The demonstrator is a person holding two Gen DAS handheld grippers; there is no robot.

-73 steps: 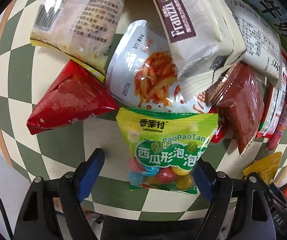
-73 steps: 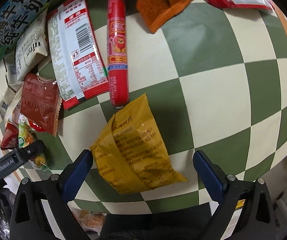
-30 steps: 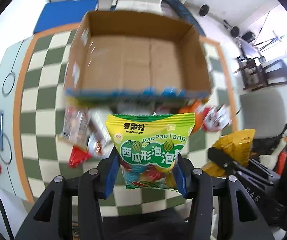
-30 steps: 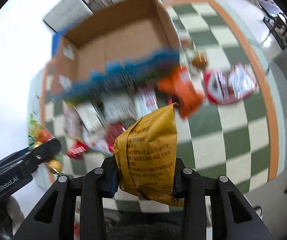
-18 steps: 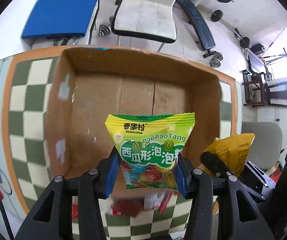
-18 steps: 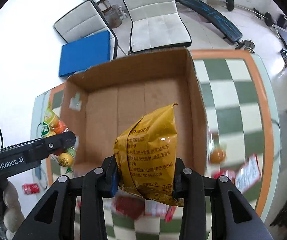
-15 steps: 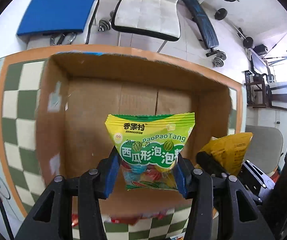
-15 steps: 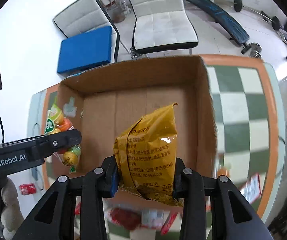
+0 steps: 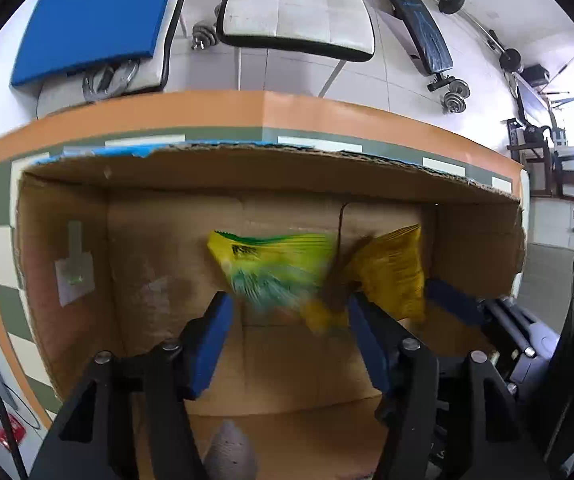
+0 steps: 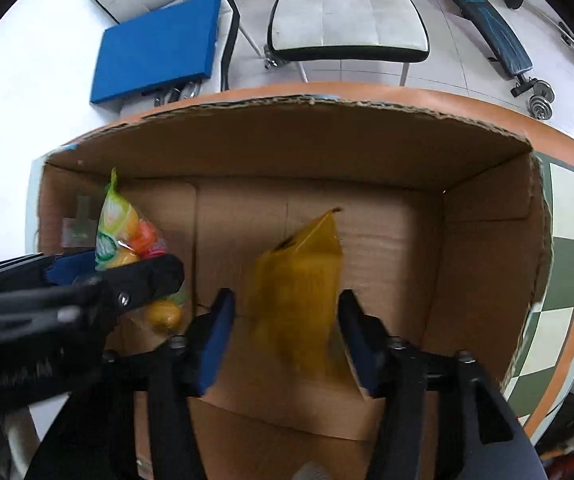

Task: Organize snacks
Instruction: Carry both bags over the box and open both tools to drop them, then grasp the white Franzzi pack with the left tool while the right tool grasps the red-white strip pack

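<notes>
Both grippers hang over an open cardboard box (image 9: 67, 240) (image 10: 487, 264). My left gripper (image 9: 291, 320) is open; the green-yellow candy bag (image 9: 275, 268) is blurred, dropping free between its blue fingers. It also shows in the right wrist view (image 10: 127, 236). My right gripper (image 10: 283, 324) is open; the yellow snack bag (image 10: 299, 292) is blurred and falling between its fingers, also seen in the left wrist view (image 9: 391, 276).
The box stands on a green-and-cream checkered table with an orange rim (image 9: 327, 112). Beyond the table are a white chair (image 9: 295, 4), a blue-padded chair (image 9: 95, 20) and dumbbells (image 9: 455, 96) on the floor.
Both grippers moved lower over the box and opened. The candy bag and the yellow bag have left the jaws and are falling into the box.
</notes>
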